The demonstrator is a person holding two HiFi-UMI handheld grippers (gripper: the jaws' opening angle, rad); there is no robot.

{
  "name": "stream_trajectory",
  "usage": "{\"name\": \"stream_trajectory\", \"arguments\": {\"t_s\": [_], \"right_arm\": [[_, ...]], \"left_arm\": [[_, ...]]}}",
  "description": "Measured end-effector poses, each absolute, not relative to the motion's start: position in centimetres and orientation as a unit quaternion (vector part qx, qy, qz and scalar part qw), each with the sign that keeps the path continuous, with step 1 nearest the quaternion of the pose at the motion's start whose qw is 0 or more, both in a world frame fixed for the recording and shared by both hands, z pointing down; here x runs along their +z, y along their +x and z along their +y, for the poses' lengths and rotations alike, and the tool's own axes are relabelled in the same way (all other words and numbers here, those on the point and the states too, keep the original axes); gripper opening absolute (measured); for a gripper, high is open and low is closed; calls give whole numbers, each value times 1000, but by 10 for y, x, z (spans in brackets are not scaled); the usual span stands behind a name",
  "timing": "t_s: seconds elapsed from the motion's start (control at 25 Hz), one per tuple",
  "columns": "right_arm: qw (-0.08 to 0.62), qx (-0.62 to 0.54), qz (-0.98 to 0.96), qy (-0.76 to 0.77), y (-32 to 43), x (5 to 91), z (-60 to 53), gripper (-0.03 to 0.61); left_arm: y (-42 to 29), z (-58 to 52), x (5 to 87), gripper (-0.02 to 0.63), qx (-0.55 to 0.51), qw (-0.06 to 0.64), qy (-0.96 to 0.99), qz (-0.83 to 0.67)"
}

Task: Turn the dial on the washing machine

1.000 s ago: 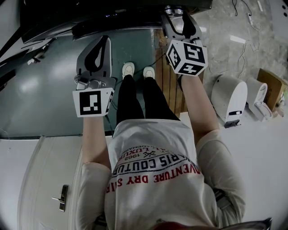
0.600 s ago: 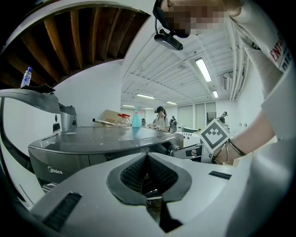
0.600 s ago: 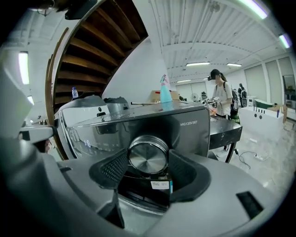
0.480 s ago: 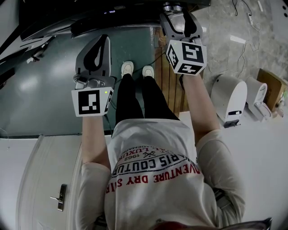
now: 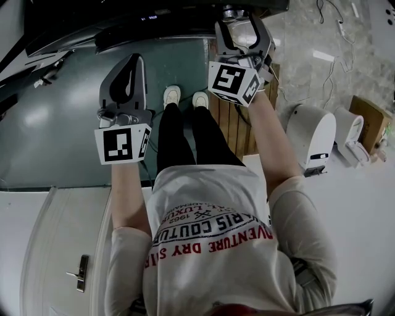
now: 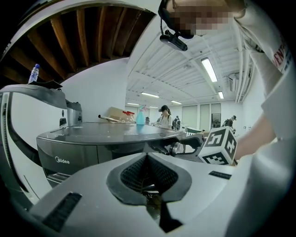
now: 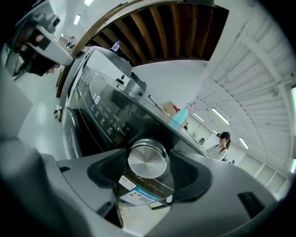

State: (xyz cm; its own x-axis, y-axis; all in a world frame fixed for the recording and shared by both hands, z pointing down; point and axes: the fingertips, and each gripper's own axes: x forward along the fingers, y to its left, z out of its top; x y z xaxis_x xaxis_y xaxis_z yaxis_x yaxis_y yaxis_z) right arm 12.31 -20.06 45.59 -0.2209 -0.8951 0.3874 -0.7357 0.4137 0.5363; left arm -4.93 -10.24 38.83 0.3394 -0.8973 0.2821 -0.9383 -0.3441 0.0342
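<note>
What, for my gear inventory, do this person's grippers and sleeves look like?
Left gripper and right gripper: grey shells, dark ribbed pads in the jaws, white cube with black square markers behind each. White short-sleeved T-shirt, red and black lettering.

The glossy grey-green floor (image 5: 49, 123) reflects soft patches of light. Beside it lies a brown slatted wooden board (image 5: 231, 123), and beyond that a pale marbled stone floor (image 5: 308, 37) crossed by thin dark cables (image 5: 336, 74). At the right, two white rounded plastic units (image 5: 311, 139) stand near a brown cardboard box (image 5: 370, 114). A white panelled door (image 5: 62, 247) with a metal lever handle (image 5: 79, 274) fills the lower left corner. Overhead, curved brown wooden slats (image 6: 83, 37) meet a plain white wall (image 6: 106, 88). A white ribbed ceiling (image 6: 175, 69) carries long bright strip lights (image 6: 209, 69).
</note>
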Motion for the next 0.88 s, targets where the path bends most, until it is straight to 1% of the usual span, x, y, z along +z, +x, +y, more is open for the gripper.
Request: {"name": "stream_trajectory", "arguments": {"t_s": [0.12,0.16,0.48,0.72,0.88], "right_arm": [[346,-138,-758,535,123,458,-202,307],[345,-133,-759,537,123,458,-201,295],[306,-48,-772,555,124,457,-203,287],[240,64,-780,574,128,455,-208,287],[227,83,-780,578,129,455,-207,288]], "left_arm": [[-48,-101,391,15,111,98,814,-562],[-48,-100,391,15,112,98,815,-561],[-50,-103,392,15,114,96,817,-556],[-50,-104,395,15,113,101,819,-553],[-47,-103,396,15,118,100,824,-546]]}}
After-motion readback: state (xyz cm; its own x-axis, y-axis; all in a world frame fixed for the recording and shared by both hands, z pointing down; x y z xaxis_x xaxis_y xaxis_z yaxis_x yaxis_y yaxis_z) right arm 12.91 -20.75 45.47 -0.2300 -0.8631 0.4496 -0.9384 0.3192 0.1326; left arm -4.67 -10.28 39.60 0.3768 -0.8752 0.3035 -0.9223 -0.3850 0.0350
